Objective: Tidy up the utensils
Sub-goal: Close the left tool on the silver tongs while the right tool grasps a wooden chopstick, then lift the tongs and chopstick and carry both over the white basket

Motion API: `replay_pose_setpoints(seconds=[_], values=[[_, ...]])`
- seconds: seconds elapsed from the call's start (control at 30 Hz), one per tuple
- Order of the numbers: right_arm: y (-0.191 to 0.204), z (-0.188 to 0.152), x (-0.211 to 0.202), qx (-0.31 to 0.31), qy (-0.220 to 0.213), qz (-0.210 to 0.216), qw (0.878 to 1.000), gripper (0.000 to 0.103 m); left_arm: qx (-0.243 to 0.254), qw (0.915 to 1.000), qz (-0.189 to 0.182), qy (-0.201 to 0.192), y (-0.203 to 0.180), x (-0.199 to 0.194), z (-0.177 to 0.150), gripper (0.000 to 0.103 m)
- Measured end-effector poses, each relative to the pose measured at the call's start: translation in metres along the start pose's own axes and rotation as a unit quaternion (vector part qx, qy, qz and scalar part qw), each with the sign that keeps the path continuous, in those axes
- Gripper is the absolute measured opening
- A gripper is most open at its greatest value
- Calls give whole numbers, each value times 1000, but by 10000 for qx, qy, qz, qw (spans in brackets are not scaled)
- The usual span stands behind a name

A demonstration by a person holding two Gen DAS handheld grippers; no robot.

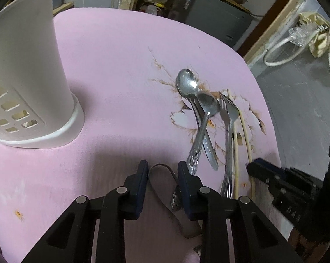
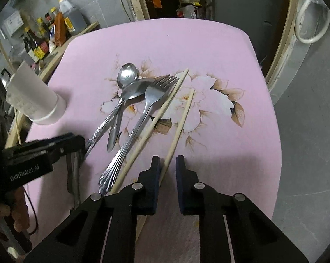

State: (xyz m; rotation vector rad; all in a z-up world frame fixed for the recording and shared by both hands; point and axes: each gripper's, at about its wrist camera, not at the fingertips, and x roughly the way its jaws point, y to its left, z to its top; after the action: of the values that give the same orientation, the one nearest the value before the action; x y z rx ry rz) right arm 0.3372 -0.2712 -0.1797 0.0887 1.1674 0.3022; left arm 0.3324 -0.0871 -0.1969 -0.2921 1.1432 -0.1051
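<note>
A white slotted utensil holder [image 1: 33, 87] [image 2: 33, 103] stands at the table's left. Two spoons [image 1: 186, 83] [image 2: 127, 74], a fork [image 1: 230, 114] [image 2: 156, 94] and two wooden chopsticks [image 1: 236, 153] [image 2: 171, 96] lie together on the pink floral cloth [image 1: 112, 65]. My left gripper [image 1: 162, 168] [image 2: 77, 139] is low over the near edge, its pads against the looped end of dark metal tongs [image 1: 160, 167] [image 2: 73, 171]. My right gripper [image 2: 168, 163] [image 1: 258, 166] straddles the right-hand chopstick [image 2: 182, 120]. That stick runs along the left finger [image 2: 155, 166], with a gap to the other pad.
Sauce bottles [image 2: 44, 35] crowd a shelf beyond the table's left side. Grey floor [image 2: 307, 153] drops off past the right edge, with a white hose [image 1: 281, 50] near the wall. A hand [image 2: 16, 214] holds the left gripper's handle.
</note>
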Motion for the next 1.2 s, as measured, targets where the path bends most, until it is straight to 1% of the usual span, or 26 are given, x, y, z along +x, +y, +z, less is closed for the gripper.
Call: replay_pose_setpoints(seconds=[0.1, 0.2, 0.4, 0.5, 0.7, 0.87, 0.93, 1.07, 1.1, 1.17, 1.2], values=[[-4, 11, 10, 16, 91, 12, 10000, 13, 26, 9999, -20, 124, 3, -1, 0, 26], [-7, 23, 18, 112, 168, 89, 9998, 14, 68, 9996, 45, 269, 1, 1, 3, 26], [-5, 43, 32, 179, 260, 18, 9995, 14, -153, 9987, 101, 473, 2, 1, 6, 26], [-4, 48, 36, 243, 296, 11, 9993, 14, -271, 9980, 146, 554, 5, 0, 6, 26], [-5, 44, 36, 351, 273, 30, 9990, 14, -483, 9965, 194, 660, 5, 0, 2, 27], [-5, 46, 37, 377, 298, 33, 9988, 14, -672, 9952, 169, 691, 11, -5, -4, 38], [-5, 46, 37, 357, 324, 4, 9988, 14, -678, 9952, 182, 688, 12, -7, -7, 39], [-4, 48, 38, 330, 365, -101, 9987, 14, -546, 9954, 357, 700, 6, -6, -6, 38], [-2, 49, 38, 327, 374, -137, 9987, 14, -531, 9953, 408, 702, 5, -5, -6, 37], [2, 50, 40, 344, 366, -199, 9985, 14, -523, 9949, 545, 666, 2, -4, -6, 30], [2, 50, 40, 386, 325, -207, 9985, 14, -552, 9948, 541, 662, 1, -3, -6, 30]])
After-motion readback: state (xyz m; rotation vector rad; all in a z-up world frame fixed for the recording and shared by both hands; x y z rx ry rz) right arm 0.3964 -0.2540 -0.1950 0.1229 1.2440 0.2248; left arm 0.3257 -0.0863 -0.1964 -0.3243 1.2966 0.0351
